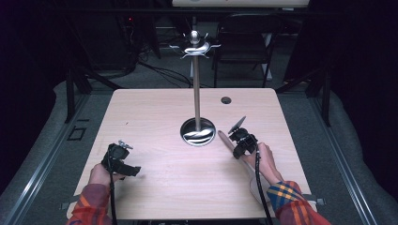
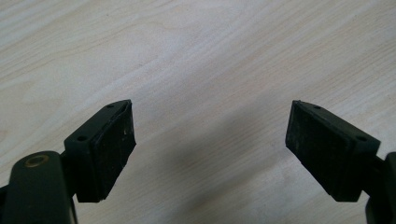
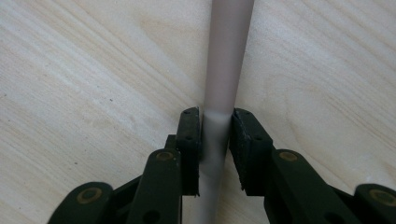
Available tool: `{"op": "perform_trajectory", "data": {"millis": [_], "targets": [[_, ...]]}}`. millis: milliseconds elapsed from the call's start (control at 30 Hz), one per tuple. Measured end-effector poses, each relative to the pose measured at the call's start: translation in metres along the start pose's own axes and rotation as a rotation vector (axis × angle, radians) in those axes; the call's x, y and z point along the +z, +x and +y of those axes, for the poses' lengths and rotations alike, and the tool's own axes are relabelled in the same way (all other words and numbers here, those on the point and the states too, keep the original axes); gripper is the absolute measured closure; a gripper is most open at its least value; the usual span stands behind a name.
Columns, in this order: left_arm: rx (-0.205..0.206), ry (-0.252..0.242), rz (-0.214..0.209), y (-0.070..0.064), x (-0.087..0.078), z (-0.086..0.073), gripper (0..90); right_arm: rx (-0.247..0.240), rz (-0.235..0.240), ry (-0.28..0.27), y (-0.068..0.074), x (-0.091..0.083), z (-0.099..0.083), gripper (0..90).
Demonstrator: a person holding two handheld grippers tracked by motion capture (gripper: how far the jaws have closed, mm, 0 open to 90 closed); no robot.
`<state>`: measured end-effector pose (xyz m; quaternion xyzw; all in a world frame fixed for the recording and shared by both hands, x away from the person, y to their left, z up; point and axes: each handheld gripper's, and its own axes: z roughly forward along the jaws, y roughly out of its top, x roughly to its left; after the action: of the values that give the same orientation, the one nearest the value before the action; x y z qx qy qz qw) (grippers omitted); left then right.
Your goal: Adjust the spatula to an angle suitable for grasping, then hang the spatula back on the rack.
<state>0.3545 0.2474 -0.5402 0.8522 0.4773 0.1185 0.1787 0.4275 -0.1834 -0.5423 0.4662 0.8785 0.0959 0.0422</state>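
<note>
Right hand-held gripper point(image 1: 238, 136) is clamped on a pale rod point(image 3: 223, 79), jaws pressed against both sides of it. In the high view the rod point(image 1: 225, 139) lies slanted on the wooden table point(image 1: 155, 108), its far tip just beside the round chrome base point(image 1: 197, 132) of the tall hook stand point(image 1: 195, 47) at table center; near end runs under the right hand point(image 1: 265, 161). Left hand-held gripper point(image 1: 123, 159) rests low at the table's front-left, well apart from rod & stand, jaws spread wide w/ bare tabletop between the pads point(image 2: 112, 149).
</note>
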Motion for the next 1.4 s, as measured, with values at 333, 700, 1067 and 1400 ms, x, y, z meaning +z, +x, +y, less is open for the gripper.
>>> {"op": "perform_trajectory", "data": {"millis": [333, 700, 1067, 1400], "targets": [[0.003, 0.001, 0.002, 0.000, 0.000, 0.000, 15.8, 0.000, -0.019, 0.007, 0.002, 0.000, 0.001, 75.3], [0.004, 0.001, 0.004, 0.000, 0.000, 0.000, 15.8, 0.061, 0.021, -0.040, -0.002, -0.011, 0.000, 77.3], [0.005, 0.002, 0.004, 0.000, -0.001, 0.000, 15.8, 0.067, 0.040, -0.105, -0.007, -0.027, -0.007, 77.3], [0.005, 0.002, 0.005, 0.000, -0.001, 0.000, 15.8, 0.065, 0.034, -0.146, -0.006, -0.036, -0.009, 77.3]]}}
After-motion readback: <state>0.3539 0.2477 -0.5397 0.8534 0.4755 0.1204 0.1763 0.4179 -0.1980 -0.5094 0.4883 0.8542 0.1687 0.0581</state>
